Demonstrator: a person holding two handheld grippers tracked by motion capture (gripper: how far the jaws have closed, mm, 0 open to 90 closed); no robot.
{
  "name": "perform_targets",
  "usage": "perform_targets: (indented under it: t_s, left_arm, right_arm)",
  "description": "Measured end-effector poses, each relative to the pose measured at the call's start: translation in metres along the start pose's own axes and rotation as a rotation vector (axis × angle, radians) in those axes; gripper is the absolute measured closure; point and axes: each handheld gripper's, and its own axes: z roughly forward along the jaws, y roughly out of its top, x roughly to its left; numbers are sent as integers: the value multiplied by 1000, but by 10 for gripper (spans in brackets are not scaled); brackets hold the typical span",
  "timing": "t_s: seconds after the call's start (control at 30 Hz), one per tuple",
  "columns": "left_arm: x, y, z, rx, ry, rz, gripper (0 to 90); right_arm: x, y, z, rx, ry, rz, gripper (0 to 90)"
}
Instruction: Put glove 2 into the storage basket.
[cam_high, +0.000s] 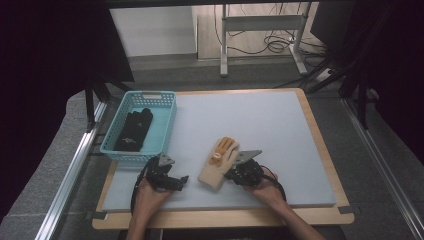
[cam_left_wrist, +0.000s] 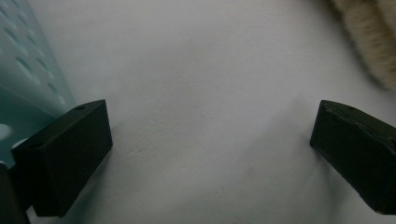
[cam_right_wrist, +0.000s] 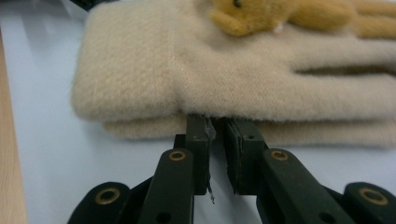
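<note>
Beige glove (cam_high: 220, 162) against right tool (cam_high: 235, 171)

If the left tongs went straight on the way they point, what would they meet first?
Probably the beige glove, whose cuff lies ahead at the right. Between the open left tongs and it is bare mat; the basket stands aside.

The table (cam_high: 260, 125) is viewed from above the person's side, forward and down, at some distance. The foam surface is seen close and low by the left gripper view, beside the basket (cam_left_wrist: 23, 74). The beige glove (cam_right_wrist: 233, 79), shared with the high view, is faced very closely by the right gripper view.
</note>
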Motion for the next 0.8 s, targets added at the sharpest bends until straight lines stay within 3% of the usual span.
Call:
perform_targets:
  t_s: [0.23,0.37,0.5,0.63,0.8]
  left_arm:
    - [1,0,0,2,-9,-4,5]
    - [0,0,0,2,-7,-5,7]
    - [0,0,0,1,-5,-4,7]
    - [0,0,0,1,-8,-6,5]
    - [0,-1,0,-1,-8,-12,5]
  right_arm:
    - [5,13,17,-17,-4,-14,787]
    - [6,14,18,-16,1,-10,767]
    - [5,12,8,-26,-11,-22,719]
    - [-4,5,-6,-31,-63,-19,657]
    - [-24,-7,-28,-52,-121,39,584]
